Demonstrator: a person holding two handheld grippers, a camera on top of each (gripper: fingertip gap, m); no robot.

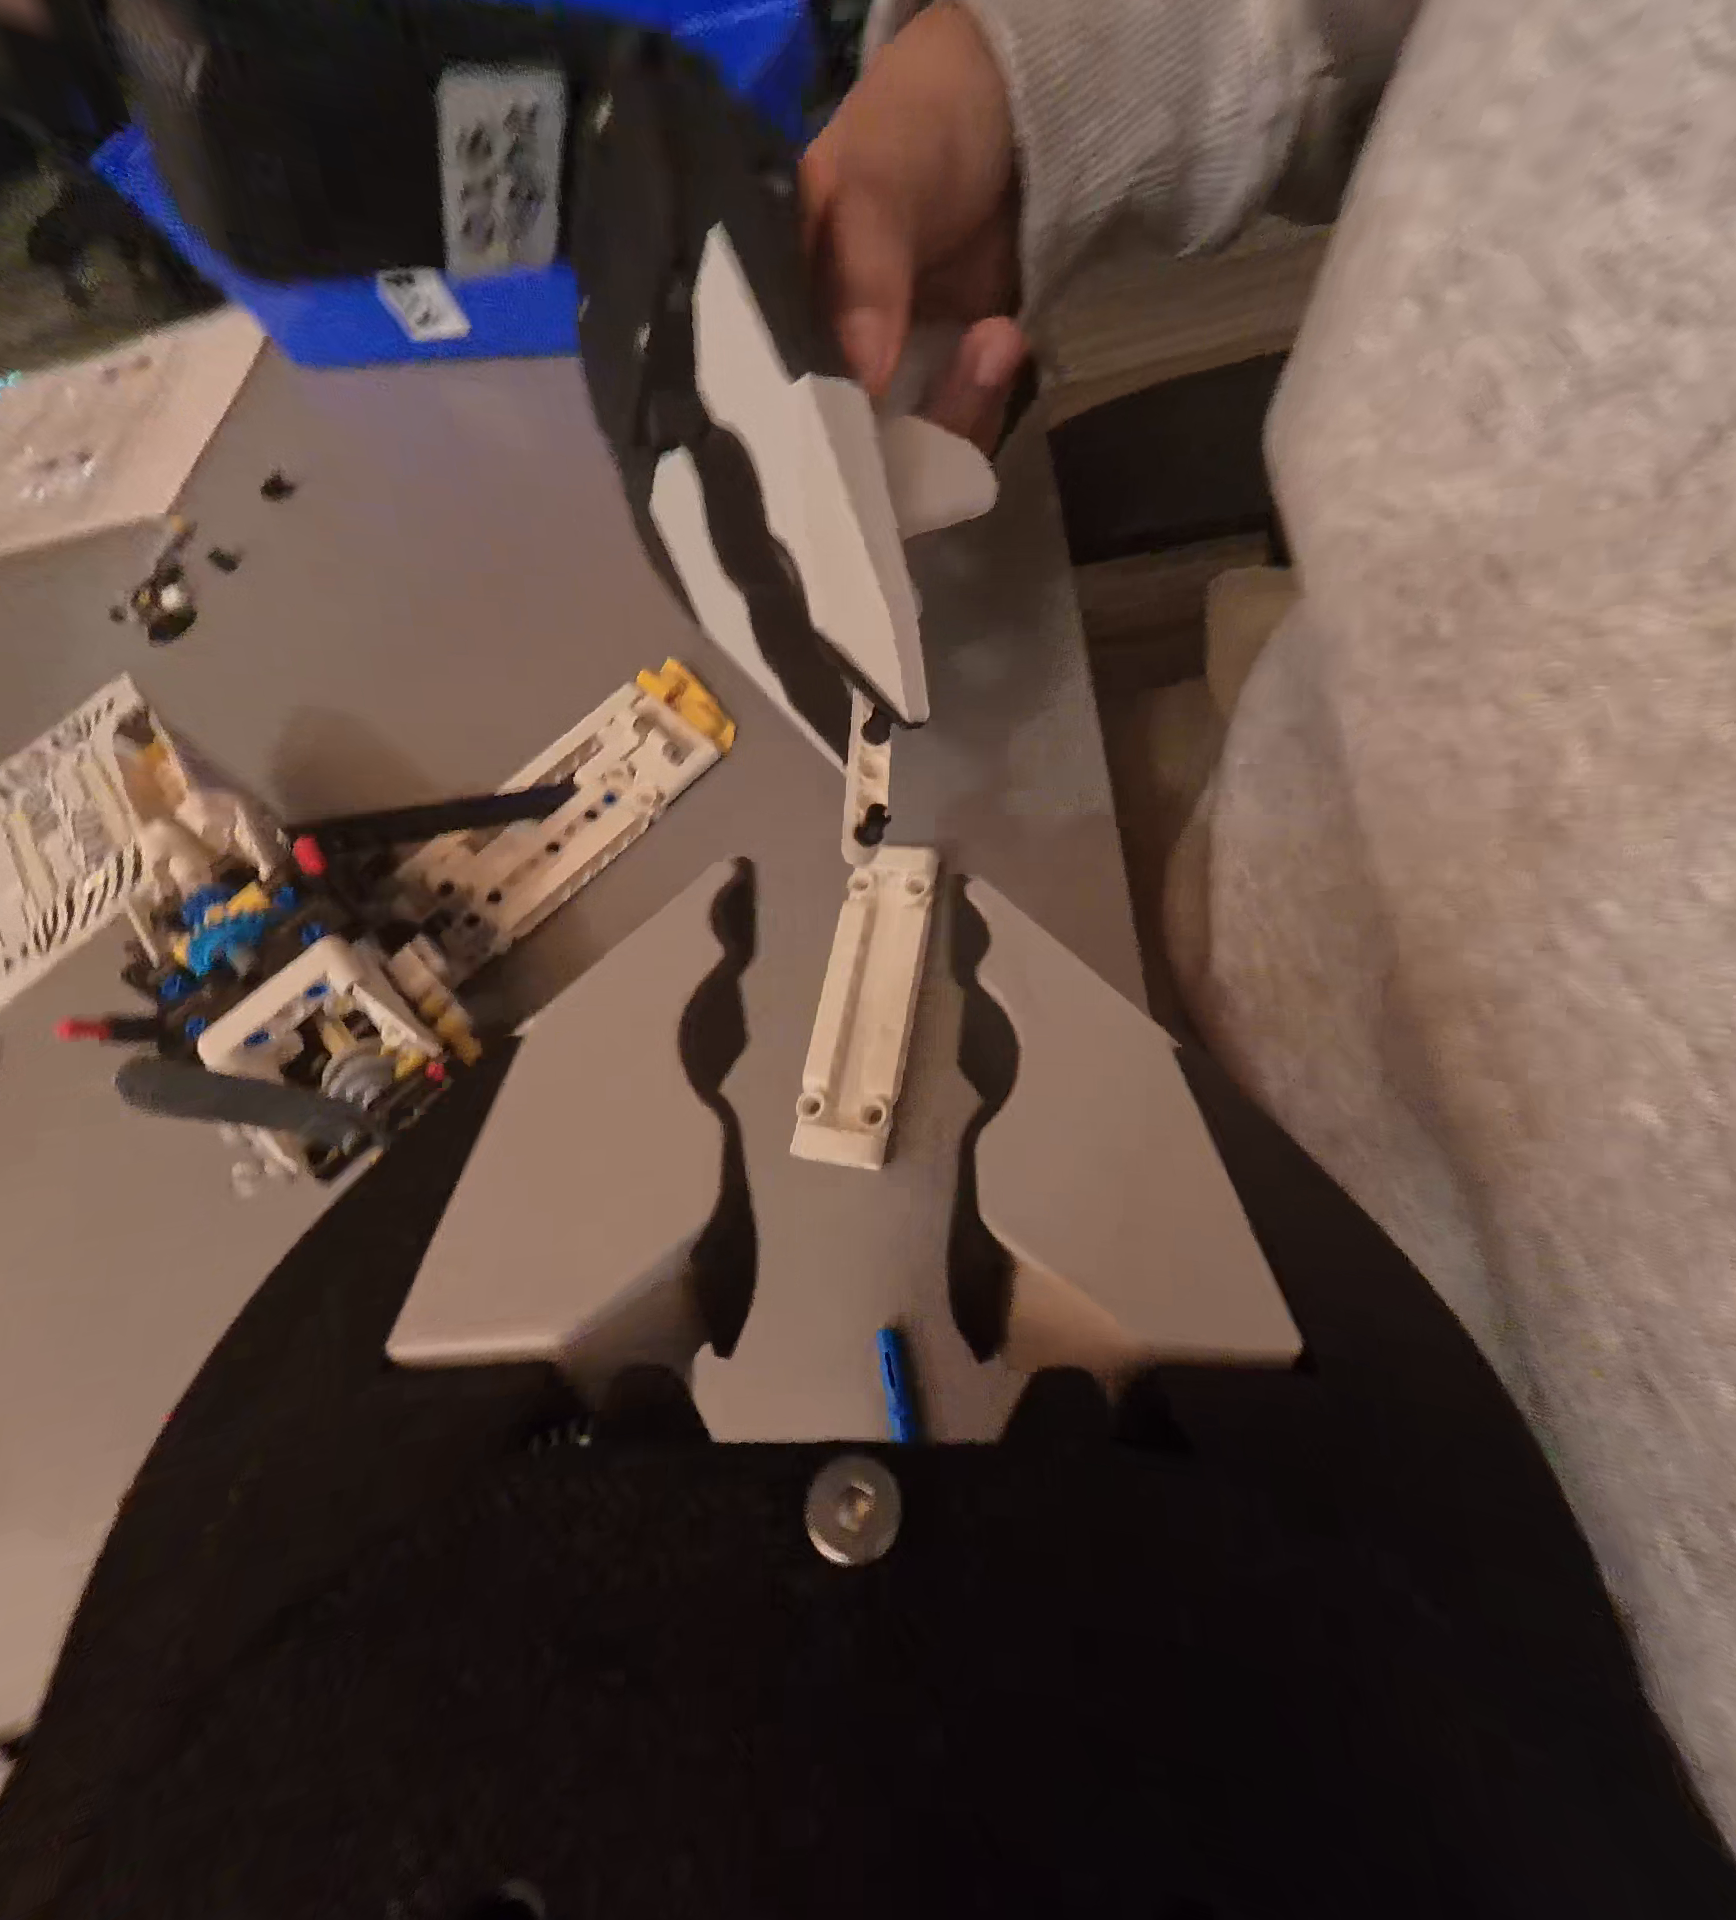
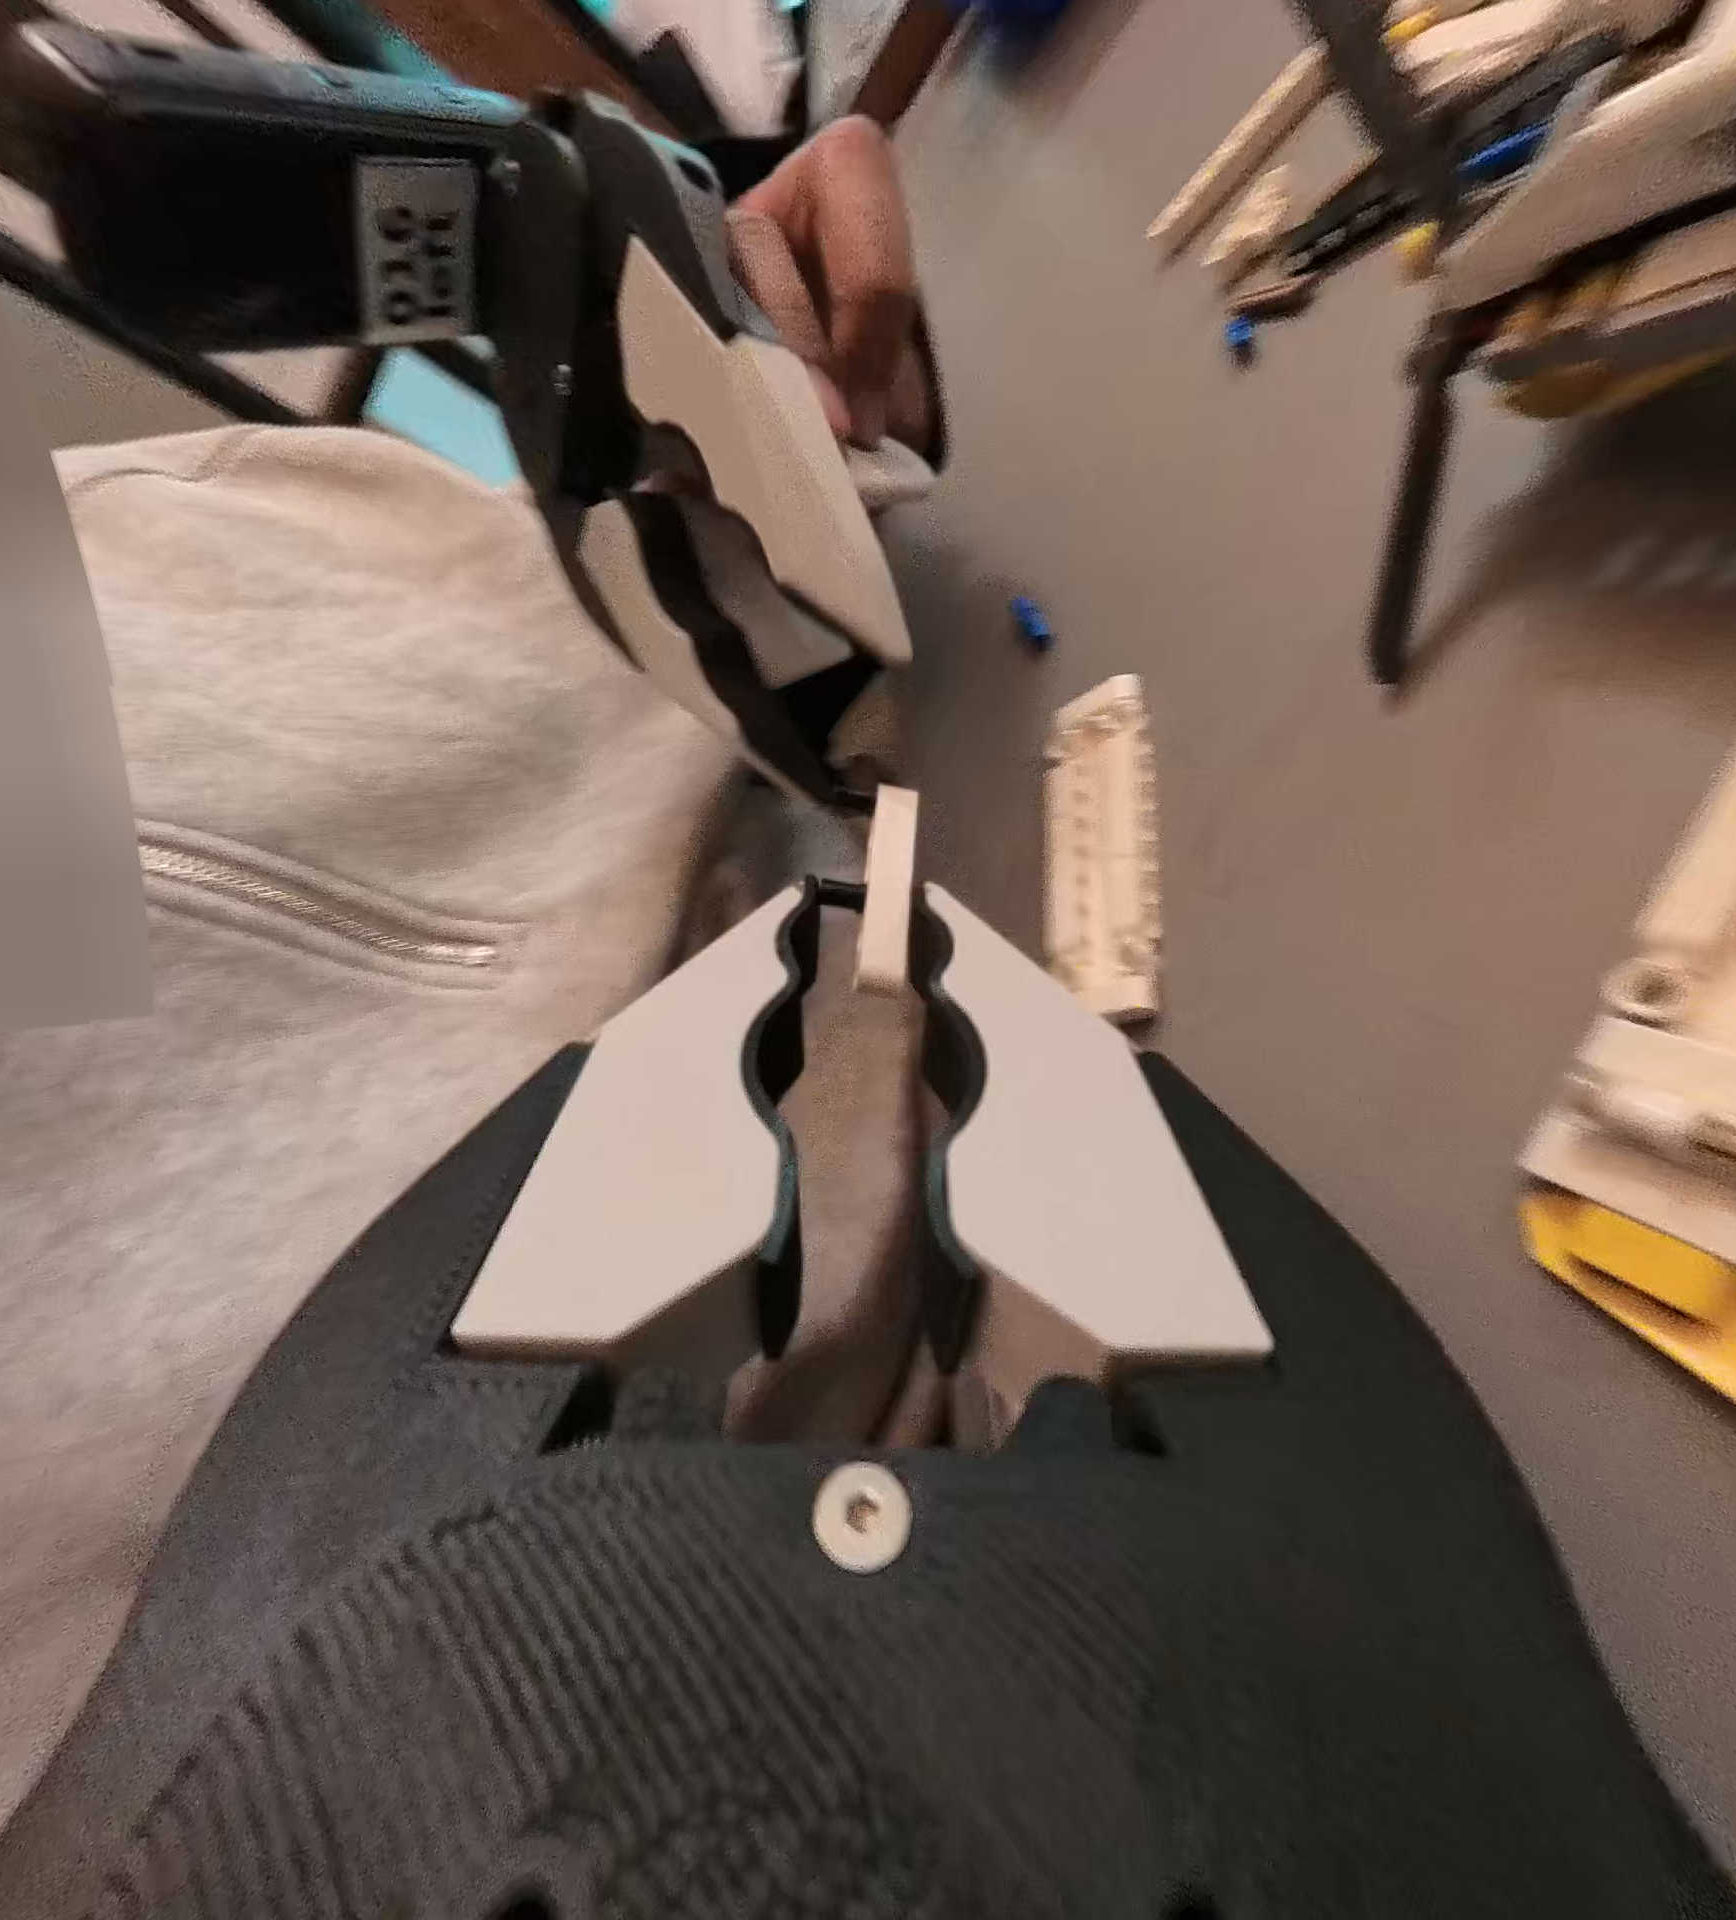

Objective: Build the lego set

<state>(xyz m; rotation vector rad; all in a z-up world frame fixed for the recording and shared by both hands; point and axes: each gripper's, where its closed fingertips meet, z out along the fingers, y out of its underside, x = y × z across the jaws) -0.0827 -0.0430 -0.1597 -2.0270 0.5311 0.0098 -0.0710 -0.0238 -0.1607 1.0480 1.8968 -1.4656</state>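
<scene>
The right gripper (image 2: 869, 904) pinched a short white beam (image 2: 888, 902) upright at its jaw tips, black pins (image 1: 874, 826) in its holes. The left gripper (image 1: 848, 883) hung with jaws spread around the white panel (image 1: 866, 1003) lying flat on the tabletop (image 1: 428, 623). The half-built model (image 1: 344, 935) sat well to the side. My read: close squarely on the panel's long edges, then line pins to holes before pressing.
</scene>
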